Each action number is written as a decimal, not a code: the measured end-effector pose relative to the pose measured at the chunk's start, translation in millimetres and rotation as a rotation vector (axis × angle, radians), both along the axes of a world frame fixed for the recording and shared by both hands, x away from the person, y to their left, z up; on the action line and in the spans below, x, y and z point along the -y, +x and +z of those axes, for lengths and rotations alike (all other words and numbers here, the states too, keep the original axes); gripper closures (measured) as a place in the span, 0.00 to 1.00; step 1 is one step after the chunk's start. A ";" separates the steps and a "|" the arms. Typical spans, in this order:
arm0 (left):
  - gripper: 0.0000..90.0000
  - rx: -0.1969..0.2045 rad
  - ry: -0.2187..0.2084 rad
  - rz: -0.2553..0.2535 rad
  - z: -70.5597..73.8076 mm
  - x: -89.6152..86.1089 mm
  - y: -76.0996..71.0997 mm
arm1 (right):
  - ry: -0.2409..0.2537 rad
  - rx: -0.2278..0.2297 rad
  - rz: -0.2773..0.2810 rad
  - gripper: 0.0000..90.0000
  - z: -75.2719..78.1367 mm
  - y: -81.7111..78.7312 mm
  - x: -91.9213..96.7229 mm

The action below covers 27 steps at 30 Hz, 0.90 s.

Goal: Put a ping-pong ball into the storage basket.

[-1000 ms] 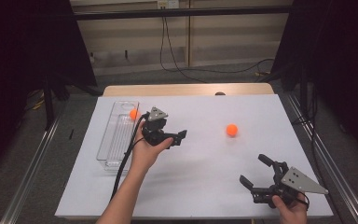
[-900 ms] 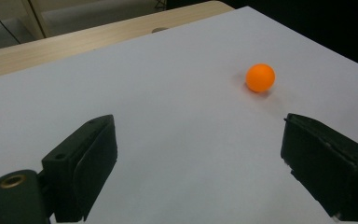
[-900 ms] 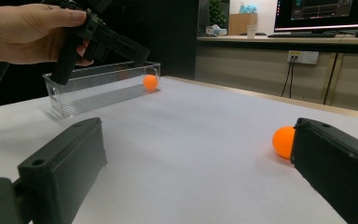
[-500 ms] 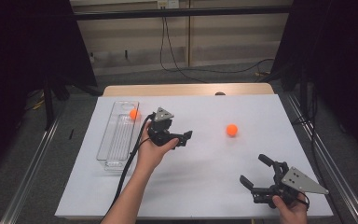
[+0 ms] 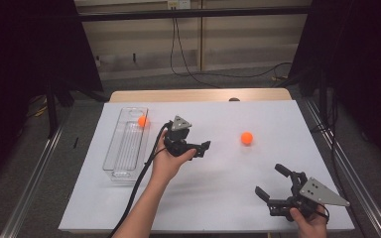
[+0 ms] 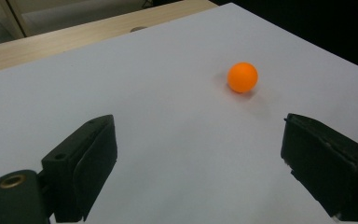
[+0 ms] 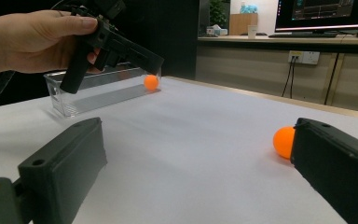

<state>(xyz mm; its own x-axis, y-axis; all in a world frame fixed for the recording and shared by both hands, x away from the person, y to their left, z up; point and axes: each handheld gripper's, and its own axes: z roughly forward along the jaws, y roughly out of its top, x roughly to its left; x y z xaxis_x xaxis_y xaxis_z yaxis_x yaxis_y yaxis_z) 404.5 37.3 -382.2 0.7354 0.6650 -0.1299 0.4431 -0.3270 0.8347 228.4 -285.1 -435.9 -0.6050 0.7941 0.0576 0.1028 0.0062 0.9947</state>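
Both grippers' fingers released, empty; orange ball (image 5: 247,138) mid-table (image 5: 218,198), well apart from edges.

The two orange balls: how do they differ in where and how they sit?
The ball in the tray rests at the far end of the clear tray, behind the left gripper. The loose ball lies bare on the white table, ahead of that gripper's open fingers. Both look alike in colour and size, and neither is held.

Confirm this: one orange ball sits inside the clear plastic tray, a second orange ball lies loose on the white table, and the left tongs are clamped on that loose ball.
Wrong on the grip. The left gripper view shows the left tongs open and empty, the loose orange ball lying ahead of them. The rest stands.
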 end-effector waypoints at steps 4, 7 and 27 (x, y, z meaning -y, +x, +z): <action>0.12 -0.002 0.004 -0.007 -1.9 3.3 0.5 | -0.001 -0.001 0.000 0.03 0.0 0.0 -0.1; 0.12 -0.004 0.005 -0.008 -2.9 6.3 0.7 | -0.002 -0.001 -0.001 0.03 -0.1 0.2 -0.1; 0.12 0.004 0.014 -0.019 -8.2 24.9 8.8 | 0.002 -0.002 -0.001 0.03 0.0 0.5 0.0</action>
